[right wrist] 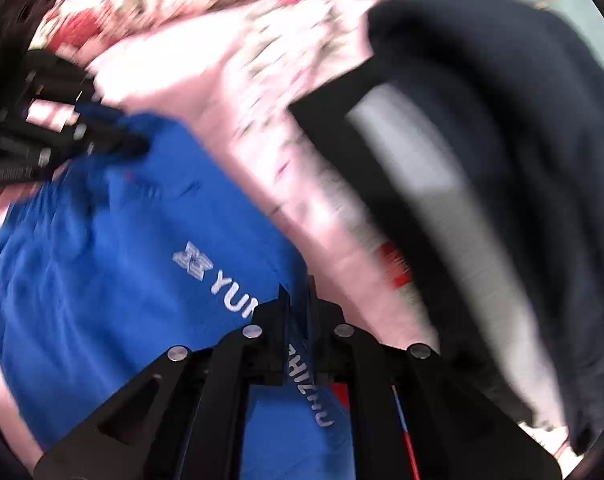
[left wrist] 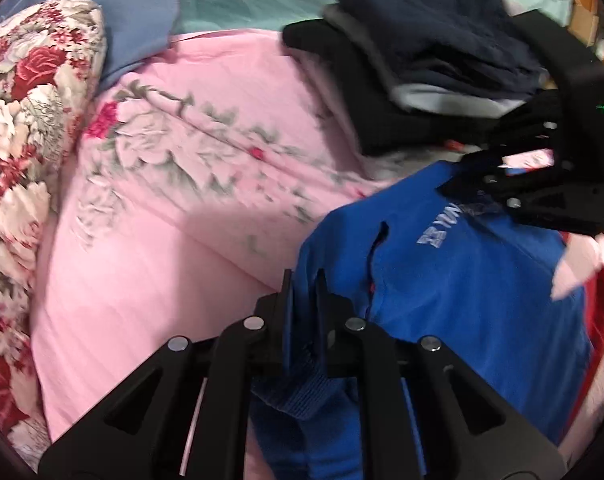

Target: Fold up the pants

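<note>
The blue pants with white lettering hang stretched between my two grippers above a pink floral bedspread. My left gripper is shut on one edge of the blue fabric, which bunches between its fingers. My right gripper shows at the right of the left wrist view, shut on the far edge near the lettering. In the right wrist view the right gripper pinches the blue pants beside the printed logo, and the left gripper holds the other edge at upper left.
A stack of folded dark clothes lies at the back right on the bed; it also shows in the right wrist view. A red-and-white floral quilt lies at the left. A blue pillow sits behind it.
</note>
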Tool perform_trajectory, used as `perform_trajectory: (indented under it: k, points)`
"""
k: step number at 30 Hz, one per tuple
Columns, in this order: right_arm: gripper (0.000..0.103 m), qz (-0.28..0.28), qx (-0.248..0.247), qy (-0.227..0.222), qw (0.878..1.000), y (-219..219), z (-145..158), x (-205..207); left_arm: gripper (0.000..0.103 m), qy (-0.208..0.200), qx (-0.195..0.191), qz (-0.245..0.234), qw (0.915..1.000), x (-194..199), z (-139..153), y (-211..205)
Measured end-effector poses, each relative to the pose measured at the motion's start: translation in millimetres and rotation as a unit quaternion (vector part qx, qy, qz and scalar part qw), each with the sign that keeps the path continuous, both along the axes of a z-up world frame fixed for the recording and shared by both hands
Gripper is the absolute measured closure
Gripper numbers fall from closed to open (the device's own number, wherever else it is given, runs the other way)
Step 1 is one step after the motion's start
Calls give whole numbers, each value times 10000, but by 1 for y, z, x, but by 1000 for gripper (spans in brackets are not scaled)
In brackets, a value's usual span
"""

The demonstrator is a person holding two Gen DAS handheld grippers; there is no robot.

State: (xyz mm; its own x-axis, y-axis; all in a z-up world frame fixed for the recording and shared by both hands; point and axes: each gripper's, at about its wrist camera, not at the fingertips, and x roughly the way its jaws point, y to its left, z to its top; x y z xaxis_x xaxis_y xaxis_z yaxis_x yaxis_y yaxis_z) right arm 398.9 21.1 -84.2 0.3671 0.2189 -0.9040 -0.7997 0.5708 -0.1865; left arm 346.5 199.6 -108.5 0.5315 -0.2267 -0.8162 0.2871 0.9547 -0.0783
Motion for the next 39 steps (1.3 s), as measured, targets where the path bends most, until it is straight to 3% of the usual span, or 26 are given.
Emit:
perform_trajectory:
  k: [5,10,16,22,24,25,27,32,39]
  points:
    - [97,-284,-144,-13,9995,5,-12,23,93,277,460,115,9985,30,-19,-9]
    - [97,-416,-82,66,9991,11,-13,24,94,300,185,177,9992,26,-5,-2]
    - [97,-331,613,128,9975,-26,41,-1,95,-137,-52,-103,9998,-26,45,-1]
    - [97,-196,981,15,9950,-60,80,-77,95,-398,-77,-427,9983,-107,72,-5]
    - [97,-204,945,-71,9953,-67,76,-117,95,-392,-43,-552,9977,-138,70,-8]
    - [97,-225,929,-49,9954,-43,68,-141,95,-392,-26,-610,9974,-154,68,-10]
    - [97,-227,921,21,9955,-41,61,-176,95,-293,-67,-666,9973,-182,60,-12]
    - [97,-342,1103,412,9925,-42,31,-244,95,-82,-27,-610,9981,-227,34,-11]
    - [96,-554,991,671,9913,-18,-21,-270,89,318,-4,-635,9975,-236,3,-10]
